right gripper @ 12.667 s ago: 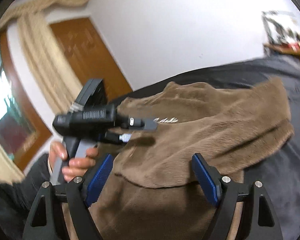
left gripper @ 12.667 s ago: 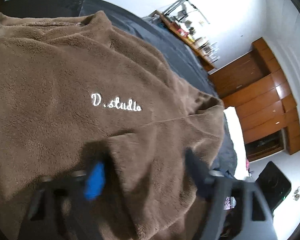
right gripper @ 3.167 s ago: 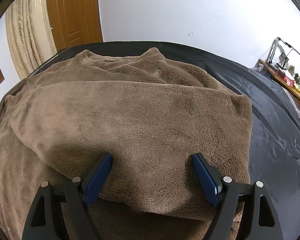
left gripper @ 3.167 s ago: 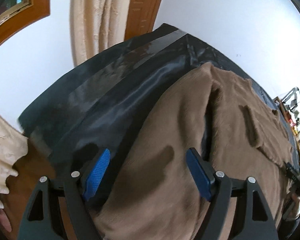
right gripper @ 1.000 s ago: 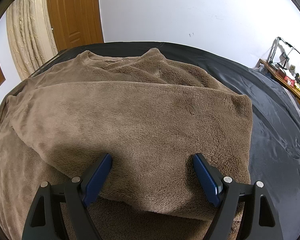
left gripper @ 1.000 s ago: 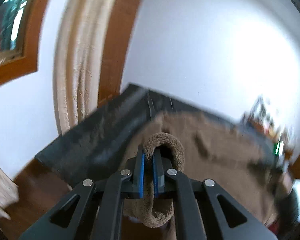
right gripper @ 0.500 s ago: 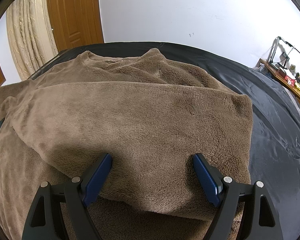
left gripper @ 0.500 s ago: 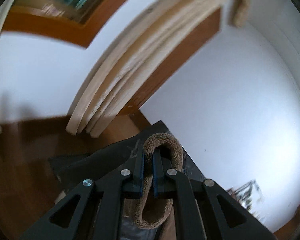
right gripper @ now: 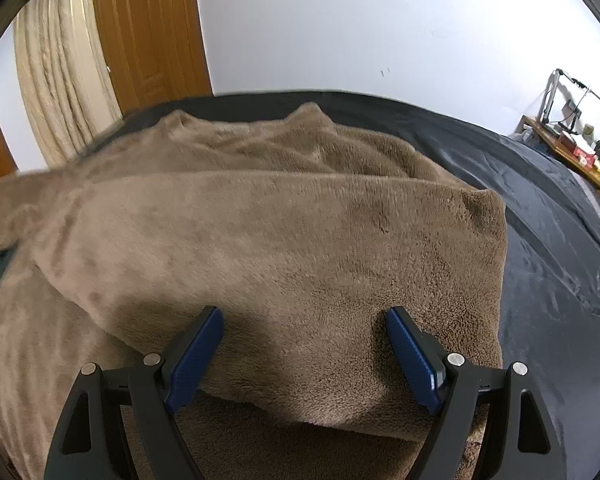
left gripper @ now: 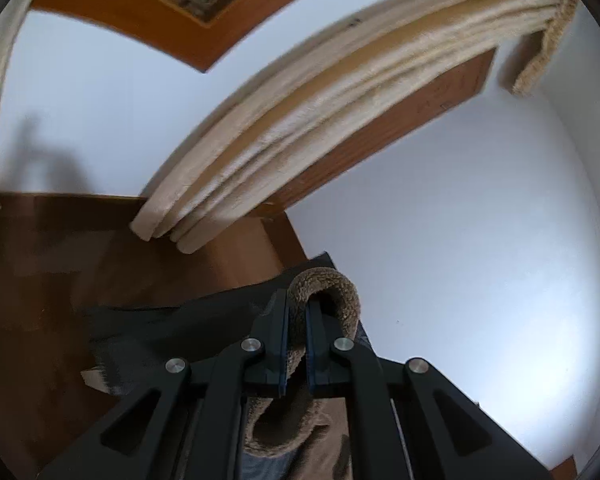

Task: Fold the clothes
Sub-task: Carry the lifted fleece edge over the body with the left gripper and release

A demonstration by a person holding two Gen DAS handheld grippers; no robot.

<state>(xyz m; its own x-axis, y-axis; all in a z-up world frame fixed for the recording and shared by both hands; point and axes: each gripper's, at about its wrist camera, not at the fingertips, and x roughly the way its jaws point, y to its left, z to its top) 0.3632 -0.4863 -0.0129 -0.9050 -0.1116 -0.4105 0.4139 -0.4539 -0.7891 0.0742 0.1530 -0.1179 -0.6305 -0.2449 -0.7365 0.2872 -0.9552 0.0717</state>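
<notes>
I count one brown fleece sweater (right gripper: 284, 240) on one black bed cover (right gripper: 560, 248), two grippers (left gripper: 296, 336) (right gripper: 304, 344), one cream curtain (right gripper: 60, 80) and one wooden door (right gripper: 152, 36).

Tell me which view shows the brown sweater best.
The right wrist view: the sweater lies spread across the dark sheet, folded panel and neckline visible, one part lifted at the left edge. The left wrist view shows only a fold pinched in the shut left hand-held gripper.
</notes>
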